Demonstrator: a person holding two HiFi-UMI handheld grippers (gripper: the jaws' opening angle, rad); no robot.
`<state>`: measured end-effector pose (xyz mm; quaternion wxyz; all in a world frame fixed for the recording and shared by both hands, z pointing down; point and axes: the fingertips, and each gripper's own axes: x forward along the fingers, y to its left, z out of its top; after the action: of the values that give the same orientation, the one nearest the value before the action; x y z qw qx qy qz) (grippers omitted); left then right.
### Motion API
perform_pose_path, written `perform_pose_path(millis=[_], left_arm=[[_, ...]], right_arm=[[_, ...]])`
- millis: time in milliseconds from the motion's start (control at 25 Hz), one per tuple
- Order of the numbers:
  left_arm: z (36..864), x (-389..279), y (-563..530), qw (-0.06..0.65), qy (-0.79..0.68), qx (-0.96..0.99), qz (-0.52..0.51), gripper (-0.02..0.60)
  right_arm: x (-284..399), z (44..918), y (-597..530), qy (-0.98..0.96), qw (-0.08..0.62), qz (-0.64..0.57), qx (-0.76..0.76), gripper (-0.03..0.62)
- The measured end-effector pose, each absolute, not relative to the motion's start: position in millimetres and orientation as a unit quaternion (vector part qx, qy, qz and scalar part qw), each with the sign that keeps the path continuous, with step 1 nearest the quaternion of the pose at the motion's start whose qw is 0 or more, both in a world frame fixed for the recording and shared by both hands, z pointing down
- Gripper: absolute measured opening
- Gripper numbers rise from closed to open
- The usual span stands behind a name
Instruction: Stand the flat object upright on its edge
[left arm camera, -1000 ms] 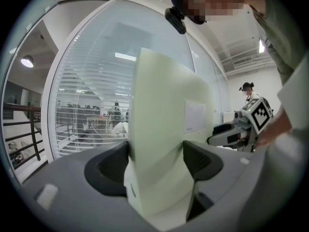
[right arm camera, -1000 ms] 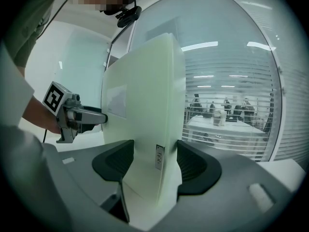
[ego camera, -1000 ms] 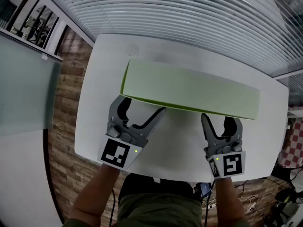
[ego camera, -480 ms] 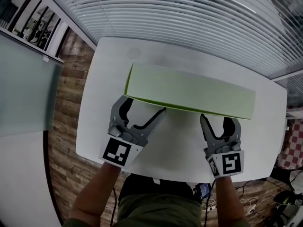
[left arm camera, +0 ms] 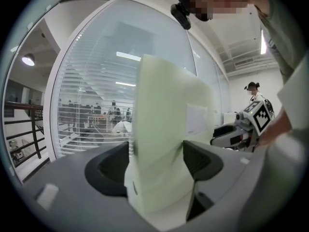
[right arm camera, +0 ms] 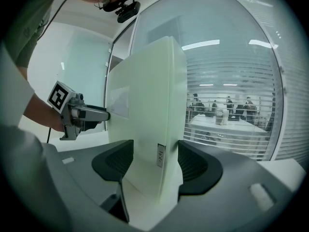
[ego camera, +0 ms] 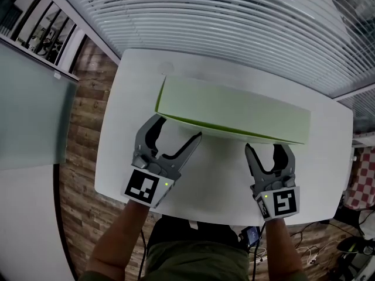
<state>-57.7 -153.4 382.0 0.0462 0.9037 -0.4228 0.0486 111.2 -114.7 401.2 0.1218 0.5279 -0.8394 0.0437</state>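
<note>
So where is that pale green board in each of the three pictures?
Head view: the green board spans the middle, on the white table.
Left gripper view: it fills the centre, gripped by the left gripper.
Right gripper view: it stands centre-left, gripped by the right gripper.
Shared landmark: the slatted blinds behind it.

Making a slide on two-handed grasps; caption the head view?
Two-handed grasp: left gripper and right gripper hold the board's near edge above the table.

Head view looks steeply down; both gripper views closely face one green slab.
</note>
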Motion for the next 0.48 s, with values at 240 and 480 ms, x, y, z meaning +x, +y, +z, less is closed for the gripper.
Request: perform_pose_path(millis=[240,480], left_arm=[[379.3,-64.9,-154.5,0.041,-0.429,0.901,0.048,0.339],[376.7,-70.2,-147.5,0.030,-0.432,0.900,0.051,0.339]], right_arm=[[114.0,401.3,-112.0,-0.837,0.124,0.045,0.532,0.273],[117.7,400.5,-105.4,-0.832,0.120,0.054,0.539,0.273]])
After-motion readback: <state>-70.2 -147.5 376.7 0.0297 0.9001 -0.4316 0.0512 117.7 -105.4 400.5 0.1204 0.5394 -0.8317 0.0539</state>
